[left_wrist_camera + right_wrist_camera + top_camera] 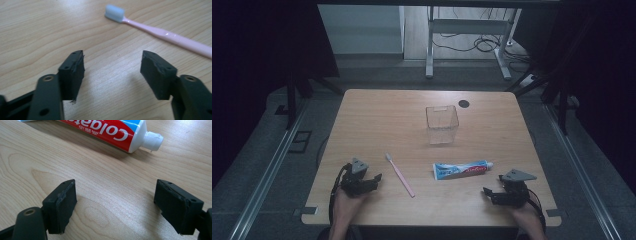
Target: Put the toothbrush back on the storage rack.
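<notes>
Work is only beginning, as I judge it: nothing is lifted yet, and the clear container [442, 124] at the far middle of the surface [377, 115] is standing empty, so both things are waiting to be picked up and, I suppose, to be put inside it.

On the left, I am keeping my left tool [371, 179] low over the wood with its jaws standing wide apart and nothing between them. The pink toothbrush [400, 175] is lying flat just beside it, toward the middle of the surface; in the left gripper view its white bristle head [114, 13] is ahead of the jaws and the handle is running away to the right, not touching them.

In the middle the toothpaste tube [461, 170] is lying flat with its white cap [152, 141] turned toward my right side.

On the right, my right tool [488, 193] is resting near the front edge, its jaws also wide and holding nothing. The tube is lying ahead of it, near but apart.
</notes>
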The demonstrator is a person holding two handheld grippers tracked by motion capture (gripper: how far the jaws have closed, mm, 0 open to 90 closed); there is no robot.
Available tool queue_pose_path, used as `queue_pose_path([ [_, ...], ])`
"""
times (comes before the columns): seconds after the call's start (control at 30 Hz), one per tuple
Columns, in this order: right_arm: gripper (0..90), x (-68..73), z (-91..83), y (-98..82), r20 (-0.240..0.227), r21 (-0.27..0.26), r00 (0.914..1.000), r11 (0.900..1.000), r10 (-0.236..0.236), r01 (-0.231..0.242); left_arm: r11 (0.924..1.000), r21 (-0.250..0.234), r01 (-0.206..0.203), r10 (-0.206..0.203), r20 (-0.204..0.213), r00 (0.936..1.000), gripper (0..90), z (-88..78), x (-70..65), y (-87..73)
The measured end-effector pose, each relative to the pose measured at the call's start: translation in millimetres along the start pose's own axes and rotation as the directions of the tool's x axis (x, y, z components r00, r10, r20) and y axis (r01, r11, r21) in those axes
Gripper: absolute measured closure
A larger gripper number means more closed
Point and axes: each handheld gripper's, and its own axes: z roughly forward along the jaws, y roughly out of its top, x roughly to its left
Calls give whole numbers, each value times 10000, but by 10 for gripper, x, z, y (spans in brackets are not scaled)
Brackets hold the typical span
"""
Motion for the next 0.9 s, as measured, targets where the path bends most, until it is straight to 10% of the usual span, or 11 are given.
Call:
queue_pose_path([
  [0.9,181,-1,1,0,0,-14,10000,10000,-17,17,9988,302,-375,334,1272,9913,869,11,-245,195],
])
